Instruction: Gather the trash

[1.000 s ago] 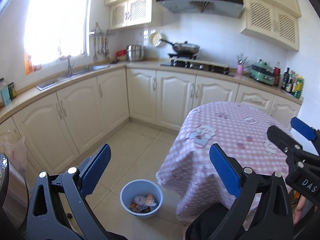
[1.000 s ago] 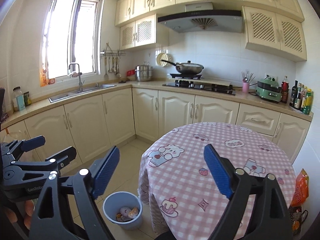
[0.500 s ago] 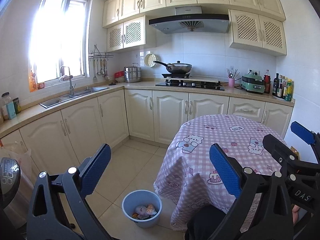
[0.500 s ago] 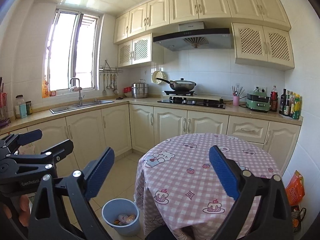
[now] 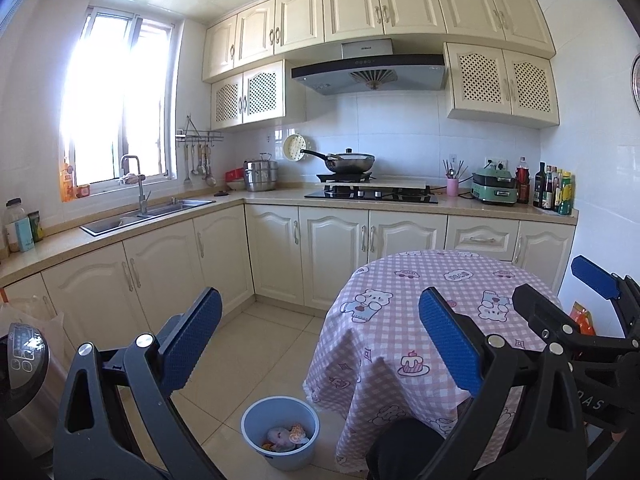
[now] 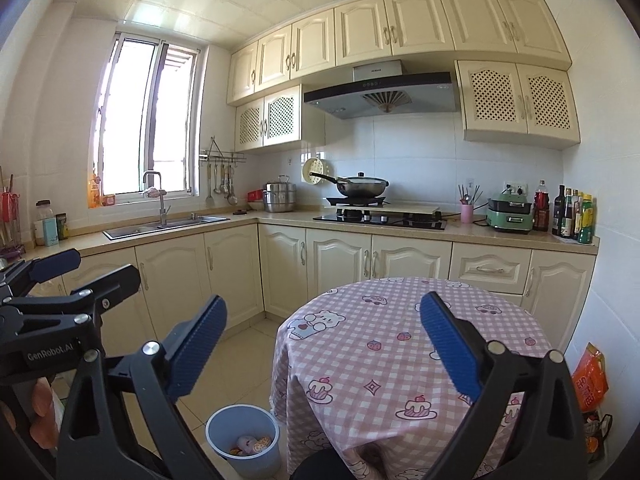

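Observation:
A blue waste bin [image 5: 251, 420] stands on the tiled floor at the left foot of the round table [image 5: 384, 320]; crumpled wrappers [image 5: 286, 436] lie inside it. The right wrist view shows the same bin [image 6: 248, 460], its trash [image 6: 250, 444] and the pink checked tablecloth [image 6: 384, 332], with nothing lying on the cloth. My left gripper [image 5: 318, 296] is open and empty, held well above and behind the bin. My right gripper [image 6: 324, 300] is open wide and empty, facing the table. Each gripper shows in the other's view: right gripper [image 5: 552, 278], left gripper [image 6: 102, 264].
Cream cabinets [image 5: 332, 256] run along the back and left walls, with a sink [image 5: 140, 216], a hob with a wok [image 5: 352, 162] and bottles [image 5: 554, 192]. An appliance [image 5: 24, 364] stands at the lower left. An orange bag [image 6: 590, 376] sits right of the table.
Both views have drawn back from the table and tilted upward, so the bin and table sit lower and farther off. The right jaws have spread a little wider.

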The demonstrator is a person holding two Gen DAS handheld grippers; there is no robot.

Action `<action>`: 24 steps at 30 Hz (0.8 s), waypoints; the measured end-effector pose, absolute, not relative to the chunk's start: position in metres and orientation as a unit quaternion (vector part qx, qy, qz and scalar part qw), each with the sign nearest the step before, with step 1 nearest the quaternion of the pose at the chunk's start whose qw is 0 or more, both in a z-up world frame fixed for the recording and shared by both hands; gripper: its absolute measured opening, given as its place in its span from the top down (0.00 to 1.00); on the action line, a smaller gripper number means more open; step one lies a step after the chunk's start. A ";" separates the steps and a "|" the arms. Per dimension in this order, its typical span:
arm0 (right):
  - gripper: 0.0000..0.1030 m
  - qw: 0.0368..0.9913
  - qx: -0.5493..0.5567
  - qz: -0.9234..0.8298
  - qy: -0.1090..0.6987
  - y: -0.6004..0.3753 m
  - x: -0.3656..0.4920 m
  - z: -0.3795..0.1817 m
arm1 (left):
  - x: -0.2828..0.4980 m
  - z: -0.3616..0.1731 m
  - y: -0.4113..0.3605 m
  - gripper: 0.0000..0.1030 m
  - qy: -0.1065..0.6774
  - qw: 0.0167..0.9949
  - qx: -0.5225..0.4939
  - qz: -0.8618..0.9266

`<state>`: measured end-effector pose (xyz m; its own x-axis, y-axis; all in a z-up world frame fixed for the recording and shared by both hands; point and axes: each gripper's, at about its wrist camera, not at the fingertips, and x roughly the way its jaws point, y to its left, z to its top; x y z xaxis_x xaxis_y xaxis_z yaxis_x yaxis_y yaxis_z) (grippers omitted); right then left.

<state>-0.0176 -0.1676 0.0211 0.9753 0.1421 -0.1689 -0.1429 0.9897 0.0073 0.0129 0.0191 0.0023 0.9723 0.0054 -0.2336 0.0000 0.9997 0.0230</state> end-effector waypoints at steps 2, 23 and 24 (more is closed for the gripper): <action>0.07 0.994 -0.002 0.071 0.082 -0.169 -0.020 0.022 | 0.011 0.003 0.018 0.07 0.114 0.993 0.012 0.000; 0.07 0.994 0.000 0.071 0.081 -0.170 -0.025 0.021 | 0.007 0.005 0.014 0.07 0.108 0.994 0.013 -0.002; 0.07 0.994 0.000 0.071 0.081 -0.169 -0.025 0.021 | 0.007 0.005 0.015 0.07 0.108 0.994 0.013 -0.002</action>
